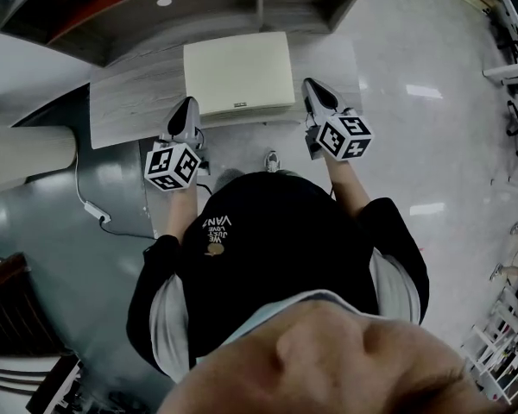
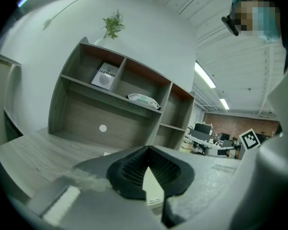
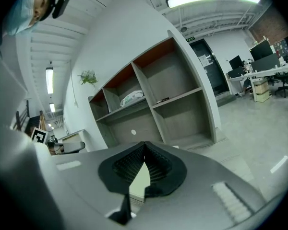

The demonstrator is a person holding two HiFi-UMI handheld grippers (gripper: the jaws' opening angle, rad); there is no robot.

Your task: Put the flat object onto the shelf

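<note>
Nearest, seen from the head view, is the person's black shirt [image 1: 268,240] with pale sleeves, and both forearms reach forward. Each hand carries a grey, wedge-shaped tool topped by a cube of black-and-white square markers. The left gripper [image 1: 188,103] has its dark ribbed pads pressed together at the tip with nothing clamped, as its own view [image 2: 147,147] shows. The right gripper [image 1: 311,84] is likewise closed and empty [image 3: 144,143]. Between them lies the flat object [image 1: 239,72], a thin cream rectangular slab with rounded corners, a smooth matt face and a small dark label on its near edge. It rests flat on a pale grey woodgrain top [image 1: 129,102]. The left tip is just beside its near left corner and the right tip just beside its right edge; whether either touches it cannot be told. Beyond stands the shelf [image 2: 110,109], an open-fronted unit of grey wood-effect boards with reddish upper backs. It holds a leaning book [image 2: 104,76] and a crumpled white packet [image 2: 143,99], and a leafy sprig [image 2: 113,25] rises above it. A glossy grey floor [image 1: 414,59] spreads to the right.
</note>
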